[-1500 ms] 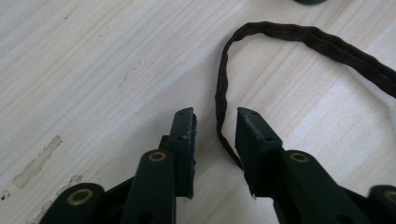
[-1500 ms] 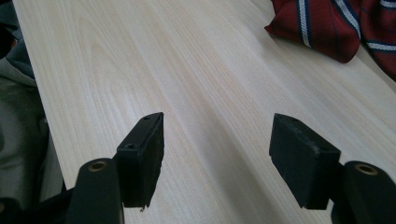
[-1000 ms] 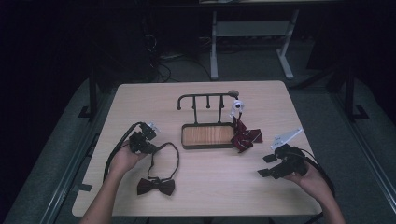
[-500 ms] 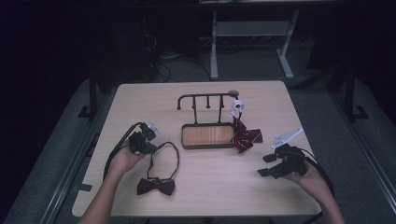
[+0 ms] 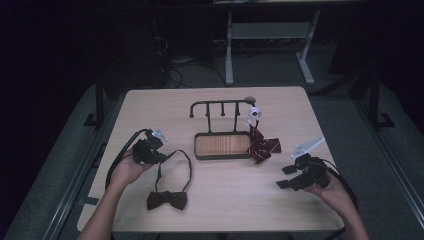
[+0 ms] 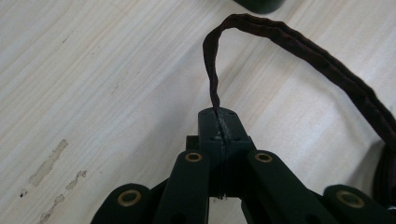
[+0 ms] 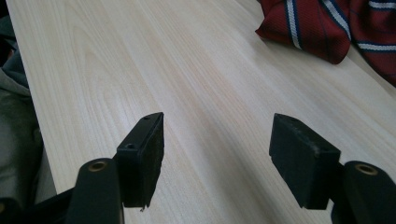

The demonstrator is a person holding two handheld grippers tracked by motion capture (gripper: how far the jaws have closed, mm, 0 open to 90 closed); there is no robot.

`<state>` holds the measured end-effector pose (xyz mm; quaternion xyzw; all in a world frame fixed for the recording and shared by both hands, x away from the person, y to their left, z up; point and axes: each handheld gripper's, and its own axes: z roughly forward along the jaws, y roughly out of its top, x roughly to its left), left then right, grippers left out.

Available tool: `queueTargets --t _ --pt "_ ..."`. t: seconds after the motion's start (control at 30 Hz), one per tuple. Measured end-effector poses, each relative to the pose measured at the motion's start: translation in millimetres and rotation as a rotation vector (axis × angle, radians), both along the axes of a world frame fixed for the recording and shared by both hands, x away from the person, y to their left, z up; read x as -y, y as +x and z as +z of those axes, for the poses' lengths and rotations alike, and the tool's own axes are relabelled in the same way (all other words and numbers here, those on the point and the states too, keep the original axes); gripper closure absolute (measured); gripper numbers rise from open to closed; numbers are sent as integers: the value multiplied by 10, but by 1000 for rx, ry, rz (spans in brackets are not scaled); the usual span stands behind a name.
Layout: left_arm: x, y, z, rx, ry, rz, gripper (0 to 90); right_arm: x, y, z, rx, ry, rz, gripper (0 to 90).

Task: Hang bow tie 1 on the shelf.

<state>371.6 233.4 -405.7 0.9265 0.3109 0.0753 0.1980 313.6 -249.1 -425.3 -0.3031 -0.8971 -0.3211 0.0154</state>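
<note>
Left gripper view is showing the left gripper pinching the thin strap of the dark bow tie, its jaws having just closed fully, so the strap is rising off the desk while the bow is lying near the front edge. That grip suggests the tie is heading for the black rack at mid-desk. Near the right edge, the right gripper is waiting wide open, holding nothing, beside the red striped tie.
</note>
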Motion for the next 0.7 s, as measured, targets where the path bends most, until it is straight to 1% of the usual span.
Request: queueTargets --t 0.07,0.13,0.17,0.2,0.23,0.27,0.33,0.5,0.53,0.57,0.7 --pt "-10 3 23 -2 -2 -6 899 1 2 0 0 2 1 351" --pt "-16 1 47 -4 -20 1 899 -2 0 2 0 1 2 351" --pt "-23 2 68 -6 -17 -9 899 -2 -1 2 1 2 3 351" --pt "-26 -7 90 -7 -36 -5 899 -2 -3 6 1 2 3 351" --pt "-33 -8 117 -11 -33 -18 899 2 -3 8 4 5 6 352" --pt "-28 -18 125 -8 -40 -12 899 8 -2 12 6 5 3 352" --pt "-34 -22 159 -9 -31 -28 899 13 -2 14 3 12 -1 352" --pt "-33 -35 214 -16 -40 -35 899 23 3 4 3 13 -5 354" --pt "-40 -32 233 -17 -36 -46 899 24 2 4 3 13 -4 362" --pt "-36 -39 243 -16 -47 -44 899 26 3 4 4 13 -2 362" --pt "-19 -53 293 -18 -41 -57 900 36 8 -4 3 14 -6 362"
